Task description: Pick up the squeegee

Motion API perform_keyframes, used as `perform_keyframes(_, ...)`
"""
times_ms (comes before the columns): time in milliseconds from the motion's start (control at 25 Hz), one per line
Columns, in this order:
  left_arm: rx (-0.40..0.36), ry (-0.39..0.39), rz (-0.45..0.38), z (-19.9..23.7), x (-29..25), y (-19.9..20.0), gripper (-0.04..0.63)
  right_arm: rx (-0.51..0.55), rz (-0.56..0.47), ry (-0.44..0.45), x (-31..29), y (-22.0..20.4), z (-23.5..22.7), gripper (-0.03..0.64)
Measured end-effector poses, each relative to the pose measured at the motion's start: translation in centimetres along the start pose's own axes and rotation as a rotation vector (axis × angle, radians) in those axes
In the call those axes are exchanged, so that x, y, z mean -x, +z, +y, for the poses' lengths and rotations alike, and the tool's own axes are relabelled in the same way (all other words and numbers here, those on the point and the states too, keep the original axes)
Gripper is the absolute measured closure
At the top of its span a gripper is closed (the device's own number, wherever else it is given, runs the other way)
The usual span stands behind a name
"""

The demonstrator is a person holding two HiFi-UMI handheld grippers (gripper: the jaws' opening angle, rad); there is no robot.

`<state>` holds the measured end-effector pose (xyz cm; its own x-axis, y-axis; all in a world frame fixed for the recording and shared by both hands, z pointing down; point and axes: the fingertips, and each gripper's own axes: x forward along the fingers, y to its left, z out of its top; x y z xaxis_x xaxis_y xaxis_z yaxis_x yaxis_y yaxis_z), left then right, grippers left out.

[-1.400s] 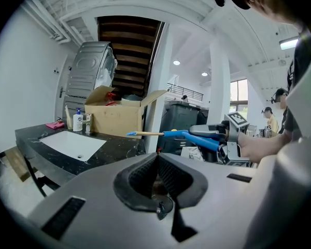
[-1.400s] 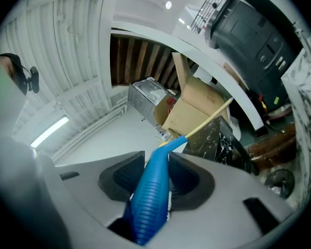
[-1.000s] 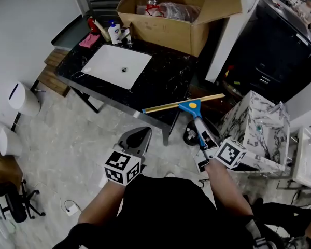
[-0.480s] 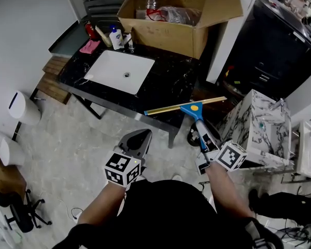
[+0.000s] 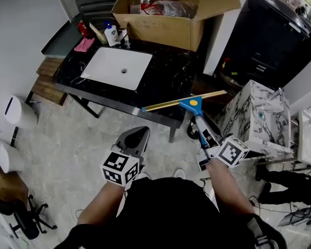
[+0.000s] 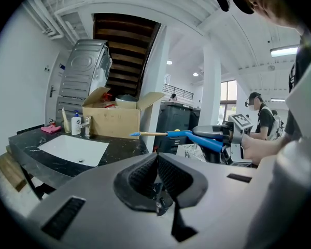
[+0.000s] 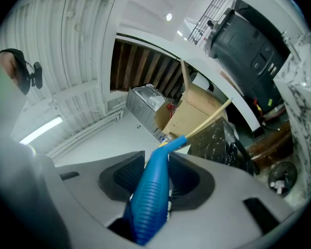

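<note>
Blue ribbed plastic forms the handle of a squeegee [image 5: 199,124] with a long brass-coloured blade, and the right gripper [image 5: 204,143] is clamped on that handle (its dark pads press it from both sides in the right gripper view). The squeegee rests on no surface. It is held out roughly level in front of the person, blade crosswise, and from the head view it lies over the near corner of a black marble-patterned counter [image 5: 171,82]. A white rectangular sink [image 5: 116,68] is set in the counter, and an open cardboard box [image 5: 160,27] stands at the counter's far edge. The left gripper [image 5: 136,139] is well apart from the squeegee, its jaws pressed together with nothing between them.
</note>
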<state>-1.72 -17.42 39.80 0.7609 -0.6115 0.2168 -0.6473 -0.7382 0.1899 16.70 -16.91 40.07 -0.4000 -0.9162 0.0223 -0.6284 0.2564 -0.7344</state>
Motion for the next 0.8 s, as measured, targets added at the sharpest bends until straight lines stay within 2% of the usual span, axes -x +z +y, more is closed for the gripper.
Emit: perform_keyframes(800,0.018,-0.024,-0.007,0.6,1.5,-0.8,0.577,-0.007,-0.011,-0.019,0.5,-1.5,1.4,0.463)
